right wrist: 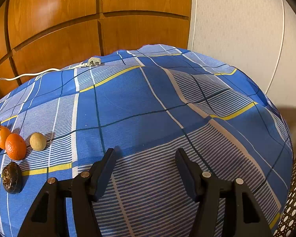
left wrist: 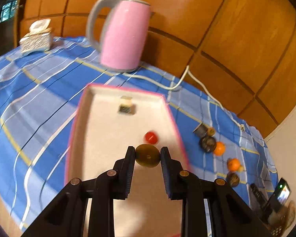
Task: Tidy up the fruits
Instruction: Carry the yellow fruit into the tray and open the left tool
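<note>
My left gripper is shut on a brown round fruit and holds it above the near end of a pink-rimmed white tray. A red fruit lies in the tray just beyond it. Oranges and dark fruits lie on the blue checked cloth to the right of the tray. My right gripper is open and empty above bare cloth. In the right wrist view, oranges, a tan fruit and a dark fruit lie to its left.
A pink kettle stands behind the tray, its white cord trailing right to a plug. A tissue box sits far left. A small box lies in the tray. A phone stands at right. Wooden panels back the table.
</note>
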A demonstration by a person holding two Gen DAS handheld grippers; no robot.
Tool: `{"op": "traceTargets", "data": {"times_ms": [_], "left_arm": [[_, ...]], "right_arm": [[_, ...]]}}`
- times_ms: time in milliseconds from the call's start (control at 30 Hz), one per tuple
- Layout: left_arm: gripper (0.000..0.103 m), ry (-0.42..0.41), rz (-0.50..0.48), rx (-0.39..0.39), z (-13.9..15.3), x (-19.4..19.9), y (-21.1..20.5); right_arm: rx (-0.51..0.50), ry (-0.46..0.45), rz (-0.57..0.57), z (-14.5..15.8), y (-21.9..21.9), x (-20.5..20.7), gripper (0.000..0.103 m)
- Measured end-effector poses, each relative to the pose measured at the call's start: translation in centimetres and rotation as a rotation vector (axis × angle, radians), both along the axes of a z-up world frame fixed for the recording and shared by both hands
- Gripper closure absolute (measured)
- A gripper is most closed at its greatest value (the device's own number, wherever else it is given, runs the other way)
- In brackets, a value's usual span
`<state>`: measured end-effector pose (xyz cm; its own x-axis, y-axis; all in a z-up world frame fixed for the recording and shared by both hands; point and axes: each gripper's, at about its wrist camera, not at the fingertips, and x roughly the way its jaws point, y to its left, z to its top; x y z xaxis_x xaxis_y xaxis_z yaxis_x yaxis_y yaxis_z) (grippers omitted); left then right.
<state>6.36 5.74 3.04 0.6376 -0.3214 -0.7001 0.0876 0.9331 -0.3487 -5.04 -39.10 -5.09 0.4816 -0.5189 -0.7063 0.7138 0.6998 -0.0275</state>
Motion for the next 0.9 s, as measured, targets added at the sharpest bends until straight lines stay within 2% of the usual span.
{"op": "traceTargets", "data": {"times_ms": [233, 367, 700, 900], "left_arm": [[0.076, 0.017, 0.018, 0.028, -2.3, -2.8, 1.6], [0.076, 0.036, 0.018, 0.029, -3.6, -2.9, 1.8], [0.075, 0.030, 0.020, 0.049, -4.6, -3.1, 2.0], [0.061, 0.010, 0.044, 0.055, -4.5, -3.8, 2.1]], "right_arm": [[-0.008, 0.008, 0.001, 0.0, 0.1, 0.0, 0.040], [-0.013, 0.014, 0.001, 0.0, 0.2, 0.0, 0.040], [-0.022, 0.025, 0.000, 0.1, 0.2, 0.1, 0.040], [-0.025, 0.028, 0.000, 0.1, 0.3, 0.1, 0.040]]}}
